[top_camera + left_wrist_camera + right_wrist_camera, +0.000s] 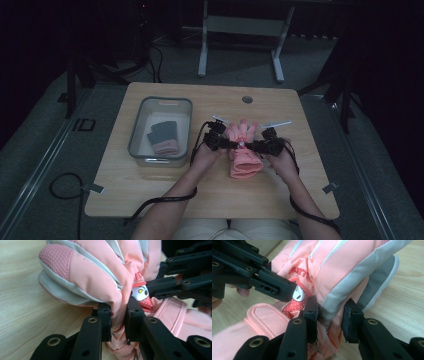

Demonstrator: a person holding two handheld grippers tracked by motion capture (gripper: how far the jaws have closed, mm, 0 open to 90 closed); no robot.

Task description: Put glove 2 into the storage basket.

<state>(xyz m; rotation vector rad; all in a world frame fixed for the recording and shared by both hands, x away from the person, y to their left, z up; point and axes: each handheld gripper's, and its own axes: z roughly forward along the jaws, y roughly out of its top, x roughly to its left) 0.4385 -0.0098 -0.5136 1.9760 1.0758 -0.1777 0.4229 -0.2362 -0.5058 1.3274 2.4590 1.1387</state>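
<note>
One pink ski glove (244,149) lies on the wooden table (165,190), right of the middle and near the person's edge. Its long axis runs away from the person: the fingers point toward the far edge and the cuff (245,167) toward the person. The left gripper view shows the glove's grey-edged fingertips and a small cartoon patch (141,293) on its back.

Two hand-held grippers meet at the glove's middle, one from each side. The left gripper (119,317) is clamped on a fold of the pink fabric at the glove's edge, its jaws drawn close together with the cloth pinched between them. The right gripper (331,315) has its jaws somewhat wider apart and set round the glove's grey-trimmed opposite edge; the inner pad presses the fabric, while at the outer pad I cannot tell whether it touches. In the right gripper view the other gripper's jaw lies across the patch.

One grey plastic bin (161,131) stands well left of the glove, and in it lies one more glove (163,137), dark grey with a pink cuff.
</note>
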